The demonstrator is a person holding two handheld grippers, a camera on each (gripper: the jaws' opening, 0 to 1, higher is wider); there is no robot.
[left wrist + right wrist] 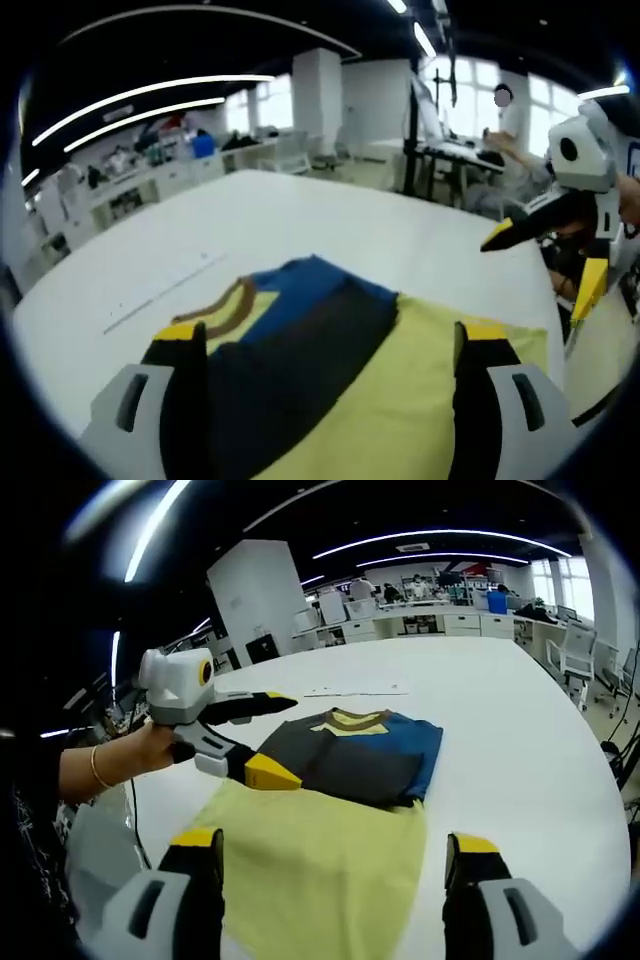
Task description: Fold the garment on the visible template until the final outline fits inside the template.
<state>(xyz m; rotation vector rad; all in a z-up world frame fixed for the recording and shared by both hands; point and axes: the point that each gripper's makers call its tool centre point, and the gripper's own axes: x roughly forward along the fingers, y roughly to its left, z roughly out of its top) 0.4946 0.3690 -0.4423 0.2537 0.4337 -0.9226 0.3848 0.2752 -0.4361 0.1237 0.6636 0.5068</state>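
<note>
With its jaws spread wide and nothing between them, the left gripper (332, 345) hangs just above the garment (340, 375); right gripper (335, 852) likewise wide, empty, over the yellow end. Garment (340, 810) lies flat on the white table (500, 730), yellow part nearest, dark grey and blue block and striped collar farther off. In the right gripper view the left gripper (275, 738) hovers open over the garment's grey edge, held by a hand (145, 750). Template not discernible.
</note>
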